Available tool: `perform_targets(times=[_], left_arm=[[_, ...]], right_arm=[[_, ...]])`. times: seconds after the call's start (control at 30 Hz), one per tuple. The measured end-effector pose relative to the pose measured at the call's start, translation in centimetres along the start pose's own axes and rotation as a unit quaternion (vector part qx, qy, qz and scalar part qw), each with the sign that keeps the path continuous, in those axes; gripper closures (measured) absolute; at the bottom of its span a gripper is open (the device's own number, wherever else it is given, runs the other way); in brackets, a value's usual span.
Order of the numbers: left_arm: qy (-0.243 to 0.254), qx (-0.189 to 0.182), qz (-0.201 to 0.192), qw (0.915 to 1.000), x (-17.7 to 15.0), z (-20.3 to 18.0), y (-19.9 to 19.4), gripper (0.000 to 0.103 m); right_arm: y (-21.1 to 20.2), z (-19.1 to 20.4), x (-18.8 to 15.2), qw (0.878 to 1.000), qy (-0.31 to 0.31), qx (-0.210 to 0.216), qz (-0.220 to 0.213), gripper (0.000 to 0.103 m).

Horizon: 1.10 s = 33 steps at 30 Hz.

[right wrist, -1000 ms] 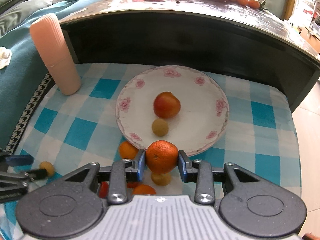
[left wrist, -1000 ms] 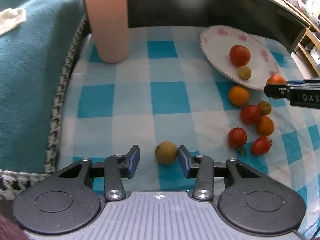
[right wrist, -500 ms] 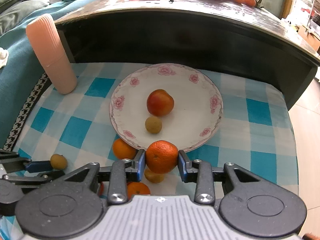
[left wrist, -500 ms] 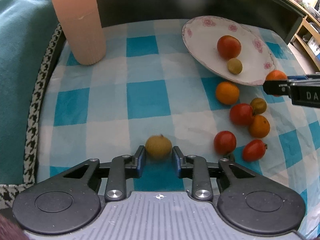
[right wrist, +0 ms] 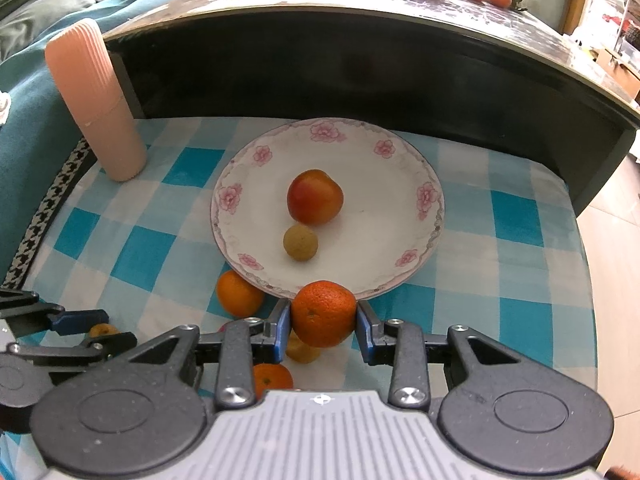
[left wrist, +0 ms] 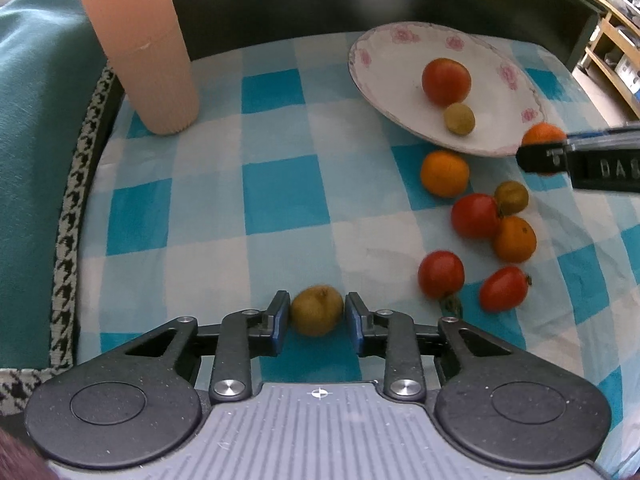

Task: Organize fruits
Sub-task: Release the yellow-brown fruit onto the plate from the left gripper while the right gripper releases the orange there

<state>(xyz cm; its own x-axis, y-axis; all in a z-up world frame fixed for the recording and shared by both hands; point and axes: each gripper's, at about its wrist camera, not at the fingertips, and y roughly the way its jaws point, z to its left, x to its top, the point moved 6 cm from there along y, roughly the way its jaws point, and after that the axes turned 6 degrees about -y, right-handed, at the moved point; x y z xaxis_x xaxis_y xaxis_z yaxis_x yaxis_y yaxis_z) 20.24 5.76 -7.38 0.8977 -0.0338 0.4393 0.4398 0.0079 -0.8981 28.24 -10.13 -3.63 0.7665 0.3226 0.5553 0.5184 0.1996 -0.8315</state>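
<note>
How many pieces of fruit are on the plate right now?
2: a red tomato near the middle of the plate, and a small yellow-brown fruit just in front of it. The tangerine held by the right gripper isn't on it yet.

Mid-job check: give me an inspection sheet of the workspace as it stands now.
Surface: blue-checked cloth on a low table.
Job's things: floral plate holds one tomato and one longan; more oranges and tomatoes lie loose on the cloth.
Clutter: pink ribbed tumbler, upright.
Grippers: left gripper shut on brownish longan; right gripper shut on orange at the plate's near rim.
Cables: nothing seen.
Surroundings: teal blanket, dark tabletop with more fruit.
</note>
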Motion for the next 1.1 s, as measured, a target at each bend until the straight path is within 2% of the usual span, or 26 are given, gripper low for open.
perform_targets(times=[0.4, 0.67, 0.87, 1.1], left_arm=[[0.001, -0.011, -0.018, 0.9998, 1.1, -0.8, -0.5, 0.067], [-0.012, -0.058, -0.075, 0.9955, 6.7, -4.2, -2.6, 0.067], [-0.009, -0.071, -0.076, 0.9946, 8.9, -7.2, -0.6, 0.067], [-0.018, -0.067, -0.073, 0.9949, 9.4, -7.6, 0.7, 0.067]], right_arm=[[0.1, -0.4, 0.0, 1.000, 0.003, -0.004, -0.002, 0.055], [0.0, -2.3, 0.5, 0.999, 0.032, -0.009, -0.013, 0.055], [0.7, -4.1, 0.8, 0.998, 0.053, -0.012, -0.016, 0.055], [1.8, -4.8, 1.8, 0.998, 0.064, 0.000, -0.023, 0.055]])
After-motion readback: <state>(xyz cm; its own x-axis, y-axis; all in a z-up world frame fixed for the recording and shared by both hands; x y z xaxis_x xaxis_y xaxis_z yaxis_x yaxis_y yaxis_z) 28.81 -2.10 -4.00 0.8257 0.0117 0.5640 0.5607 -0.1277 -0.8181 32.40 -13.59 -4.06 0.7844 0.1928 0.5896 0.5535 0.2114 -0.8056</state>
